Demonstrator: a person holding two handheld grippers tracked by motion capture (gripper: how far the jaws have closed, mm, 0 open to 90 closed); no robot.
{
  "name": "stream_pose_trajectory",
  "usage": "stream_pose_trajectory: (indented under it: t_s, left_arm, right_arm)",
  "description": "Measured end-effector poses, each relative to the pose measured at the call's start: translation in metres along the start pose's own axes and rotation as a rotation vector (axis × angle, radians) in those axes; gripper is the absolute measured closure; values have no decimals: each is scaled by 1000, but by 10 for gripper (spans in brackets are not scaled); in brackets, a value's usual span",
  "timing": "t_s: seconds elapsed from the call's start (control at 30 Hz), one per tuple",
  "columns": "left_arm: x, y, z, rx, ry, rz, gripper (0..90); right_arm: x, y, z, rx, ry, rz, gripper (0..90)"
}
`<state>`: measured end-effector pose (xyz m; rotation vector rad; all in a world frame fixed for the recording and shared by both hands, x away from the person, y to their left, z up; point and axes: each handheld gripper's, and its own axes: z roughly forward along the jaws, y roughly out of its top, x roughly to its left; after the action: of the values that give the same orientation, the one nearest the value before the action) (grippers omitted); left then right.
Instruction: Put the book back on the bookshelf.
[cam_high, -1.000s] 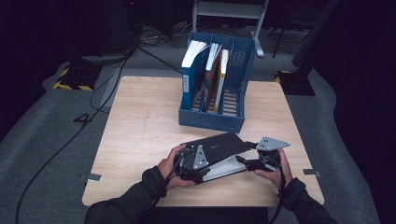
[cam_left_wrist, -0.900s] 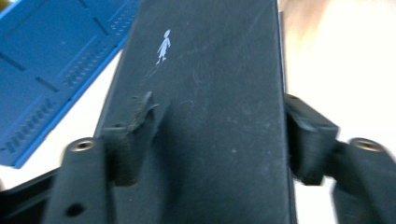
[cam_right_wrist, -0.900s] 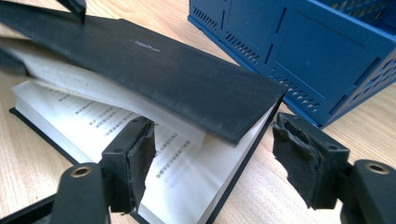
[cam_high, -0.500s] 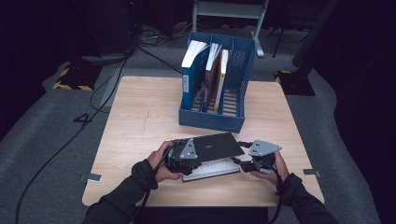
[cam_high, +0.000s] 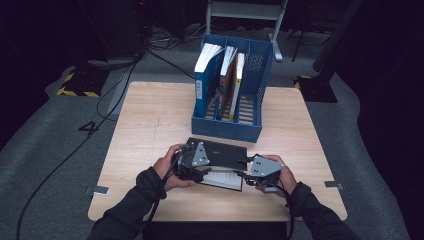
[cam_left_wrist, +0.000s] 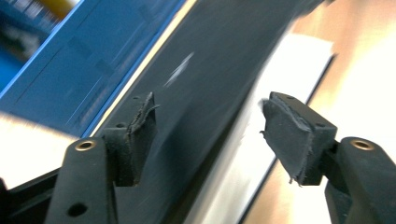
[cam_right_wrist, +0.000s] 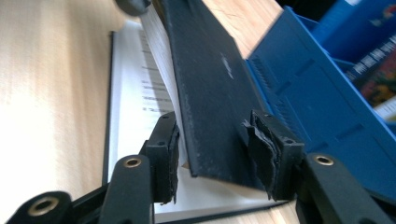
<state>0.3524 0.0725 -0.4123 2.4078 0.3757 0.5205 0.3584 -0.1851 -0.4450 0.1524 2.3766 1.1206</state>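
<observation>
Both of your hands have slid toward the left side of the table (cam_high: 150, 120) since a second ago, and the black book (cam_high: 220, 154) has come with them, still lying just in front of the blue file rack (cam_high: 226, 131).

Your left gripper (cam_high: 192, 162) sits at the book's left end, on the side away from the rack's open right compartment. In the left gripper view its jaws stand spread, with the dark cover (cam_left_wrist: 205, 84) and the white page block (cam_left_wrist: 261, 121) between them; the pads do not press on either. They have just been opening again after a short squeeze.

Your right gripper (cam_high: 247, 172) is at the book's right end, in front of the rack. In the right gripper view its jaws have just been closing around the raised cover and its pages (cam_right_wrist: 205, 93), with the open white page (cam_right_wrist: 135, 102) lying flat on the table below. The pads stand close at either side, but I cannot tell whether they press.

The rack holds three upright books (cam_high: 222, 80) in its left compartments.
</observation>
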Motion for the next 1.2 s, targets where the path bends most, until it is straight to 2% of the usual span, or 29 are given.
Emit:
stream_pose_trajectory:
  t_s: [0.07,0.1,0.17,0.23,0.3,0.33,0.4,0.43,0.47,0.5,0.57,0.8,0.9,0.93,0.97,1.0,1.03,1.07,1.13,1.17,1.2]
  left_arm:
    - [-10,9,6,-14,-12,31,300]
    - [-13,11,9,-4,-18,46,290]
    - [-19,13,17,13,23,61,247]
    - [-19,13,19,13,37,62,245]
    - [-17,11,24,27,61,45,243]
    - [-16,8,30,43,113,50,249]
    - [-16,7,32,44,124,50,277]
    - [-16,7,34,59,152,65,316]
    - [-16,7,34,59,152,65,358]
    - [-13,6,34,40,149,38,369]
    - [-12,5,34,35,147,36,375]
    - [-9,2,30,-8,133,66,491]
    - [-9,1,30,-12,135,70,499]
    - [-9,0,30,-17,138,76,508]
    - [-9,0,30,-21,138,78,508]
    - [-8,-1,29,-42,140,62,518]
    - [-8,-1,29,-42,140,62,523]
    - [-5,-2,28,-62,136,54,528]
    - [-4,-2,27,-68,132,51,534]
    - [-1,-3,27,-90,123,31,537]
    - [-1,-3,27,-90,123,31,539]
  right_arm:
    - [2,4,2,-4,11,2,553]
    - [2,6,3,-12,15,13,557]
    - [1,8,3,-17,18,22,561]
    - [1,9,3,-16,19,28,561]
    - [1,8,3,-19,19,34,561]
    - [1,9,3,-19,19,38,561]
    - [1,9,3,-20,19,40,560]
    - [2,10,4,-12,19,35,558]
    - [2,10,4,-12,19,35,558]
    - [4,10,4,-7,16,34,556]
    - [4,10,4,-9,14,39,557]
    - [2,10,4,-26,13,80,545]
    - [-1,9,4,-31,33,130,475]
    - [-6,5,2,-38,46,181,411]
    - [-6,5,2,-38,46,181,411]
    - [-10,0,-4,-32,49,205,360]
    - [-10,0,-4,-32,49,205,360]
    - [-16,-8,-12,-32,46,237,331]
    - [-19,-12,-16,-33,39,252,330]
    - [-27,-20,-25,-43,26,285,324]
    - [-27,-20,-25,-43,26,285,324]
